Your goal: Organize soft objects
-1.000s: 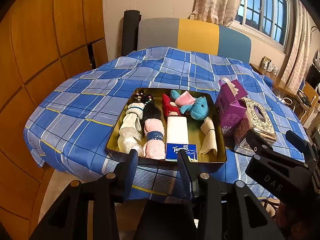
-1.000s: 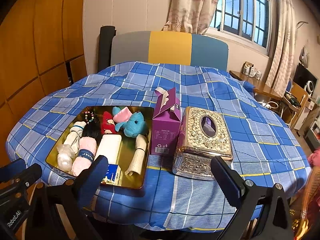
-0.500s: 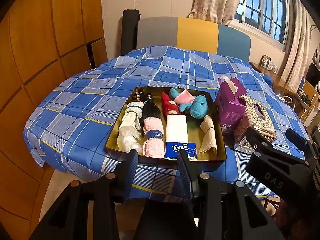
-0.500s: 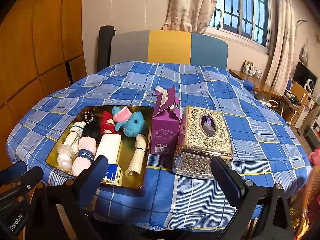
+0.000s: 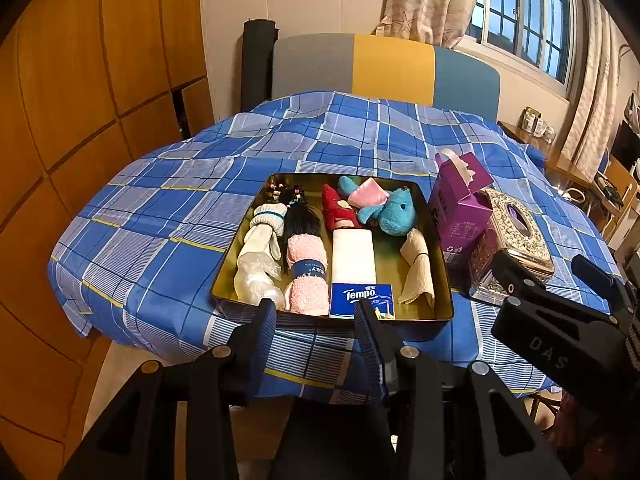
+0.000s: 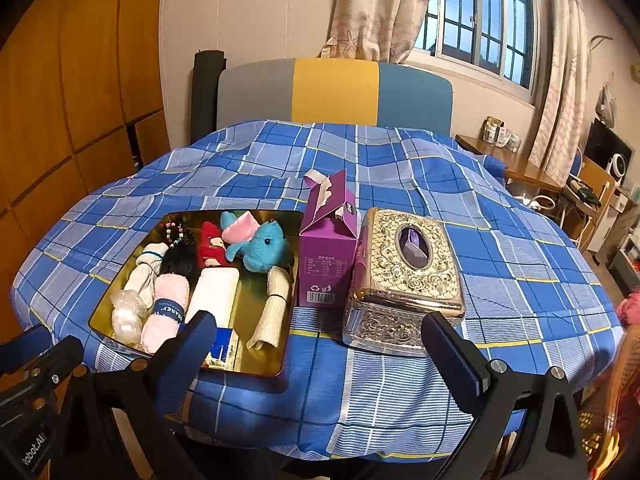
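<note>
Both grippers hover short of the table edge, angled down. Left gripper (image 5: 316, 320) jaws partly apart, nothing btwn; right gripper (image 6: 320, 344) jaws wide apart, empty. Purple tissue carton (image 6: 327, 256) stands btwn gold tray (image 6: 256, 368) and ornate tissue box (image 6: 404, 280). In tray: blue plush (image 5: 396, 214), red plush (image 5: 336, 210), pink towel roll (image 5: 306, 272), Tempo pack (image 5: 362, 298), white socks (image 5: 262, 232)

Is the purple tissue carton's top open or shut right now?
Open. The purple carton stands upright beside the tray, its top flap lifted and pale tissue poking out.
</note>
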{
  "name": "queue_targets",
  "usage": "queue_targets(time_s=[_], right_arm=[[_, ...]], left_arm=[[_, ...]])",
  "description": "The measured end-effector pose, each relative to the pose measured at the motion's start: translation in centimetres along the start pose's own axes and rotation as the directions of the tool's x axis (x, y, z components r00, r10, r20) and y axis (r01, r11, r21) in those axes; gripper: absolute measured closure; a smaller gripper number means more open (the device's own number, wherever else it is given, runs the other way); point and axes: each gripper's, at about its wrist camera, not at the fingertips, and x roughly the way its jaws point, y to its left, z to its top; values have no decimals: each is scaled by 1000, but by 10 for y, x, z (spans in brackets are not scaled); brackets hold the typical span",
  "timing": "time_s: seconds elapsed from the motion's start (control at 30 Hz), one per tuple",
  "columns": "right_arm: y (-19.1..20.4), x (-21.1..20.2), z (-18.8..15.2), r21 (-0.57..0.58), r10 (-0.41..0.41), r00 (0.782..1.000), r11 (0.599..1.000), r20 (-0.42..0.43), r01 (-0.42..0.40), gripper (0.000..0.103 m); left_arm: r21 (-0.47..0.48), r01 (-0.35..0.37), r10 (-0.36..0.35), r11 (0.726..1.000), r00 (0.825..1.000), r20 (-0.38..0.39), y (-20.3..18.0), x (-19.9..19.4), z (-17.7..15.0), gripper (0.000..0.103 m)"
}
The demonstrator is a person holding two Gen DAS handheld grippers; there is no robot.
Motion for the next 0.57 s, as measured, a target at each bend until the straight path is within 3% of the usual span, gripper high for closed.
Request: queue_targets(time_s=[0.57], right_arm=[[0, 2, -1, 4, -3, 1000, 1000, -10, 3, 0]], left_arm=[[4, -8, 8, 1000, 1000, -6, -1, 5, -2, 62]])
